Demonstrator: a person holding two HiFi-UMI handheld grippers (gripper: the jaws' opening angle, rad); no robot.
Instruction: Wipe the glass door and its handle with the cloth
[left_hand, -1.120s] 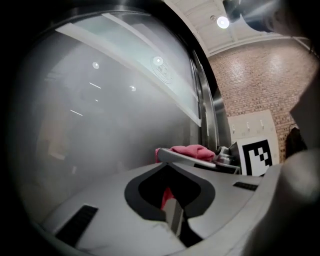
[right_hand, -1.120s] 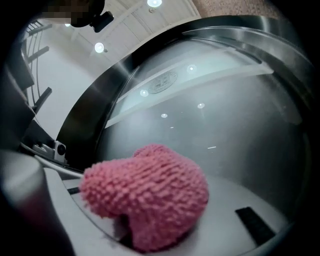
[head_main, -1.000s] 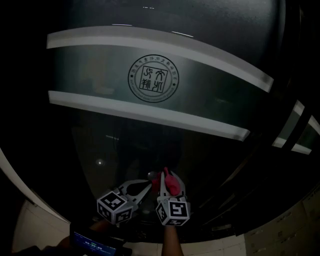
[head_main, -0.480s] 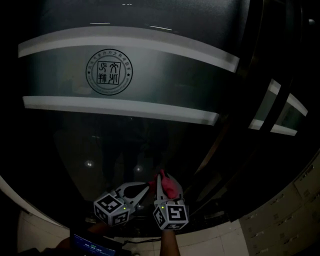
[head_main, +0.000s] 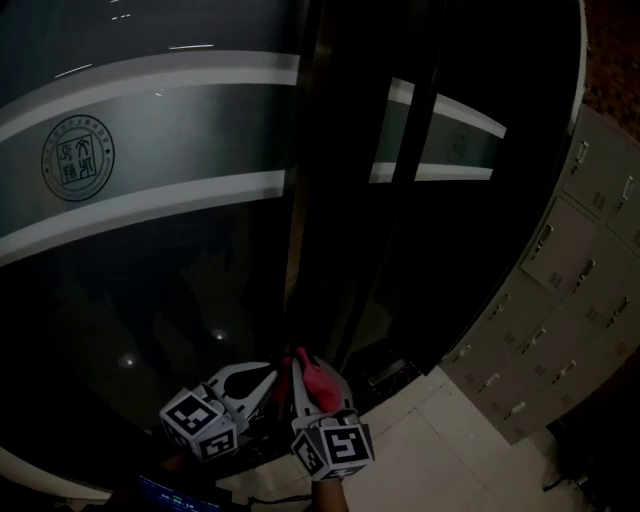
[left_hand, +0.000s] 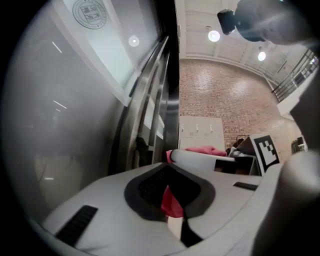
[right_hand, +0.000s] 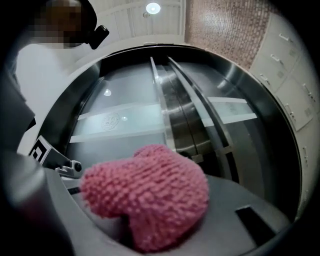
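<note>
The dark glass door (head_main: 150, 260) with two frosted bands and a round seal (head_main: 77, 157) fills the left of the head view. A tall metal bar handle (head_main: 296, 200) runs down the door's right edge. Both grippers hang low in front of that edge, apart from the glass. My right gripper (head_main: 305, 372) is shut on a wadded pink knitted cloth (head_main: 320, 382), which bulges between the jaws in the right gripper view (right_hand: 150, 195). Close beside it on the left, my left gripper (head_main: 272, 376) has its dark pads together (left_hand: 170, 192). A pink sliver shows at their seam.
Grey lockers (head_main: 570, 260) line the wall on the right, over a pale tiled floor (head_main: 440, 450). A second glass panel with frosted bands (head_main: 450, 130) stands past the dark door frame. A small lit screen (head_main: 180, 495) sits at the bottom edge.
The head view has swung to the right: the seal slid far left, and the handle, door frame and lockers came into view. Both grippers stay low and side by side, unchanged.
</note>
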